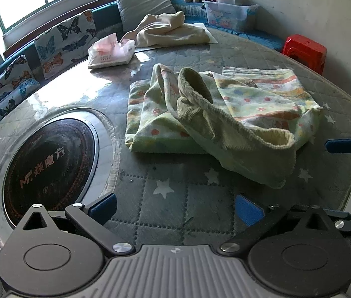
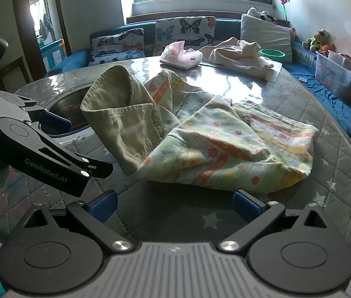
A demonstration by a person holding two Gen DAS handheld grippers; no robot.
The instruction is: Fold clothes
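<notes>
A pale green child's garment (image 1: 212, 114) with a dotted, striped print and ribbed olive cuffs lies crumpled on the round table (image 1: 170, 193). In the right wrist view the same garment (image 2: 212, 144) bunches up just beyond my right gripper (image 2: 175, 206), which is open and holds nothing. My left gripper (image 1: 175, 208) is open too, low over the table in front of the garment's near edge. It also shows in the right wrist view as the left gripper (image 2: 83, 146), left of the raised cuff (image 2: 118, 104). One of the right gripper's blue pads (image 1: 346, 144) pokes in beside the garment.
A black round cooktop (image 1: 48, 164) is set into the table at the left. At the back lie a cream garment (image 1: 170, 32) and a tissue pack (image 1: 110, 54). Butterfly cushions (image 1: 63, 42), a clear storage box (image 1: 230, 13) and a red stool (image 1: 304, 52) ring the table.
</notes>
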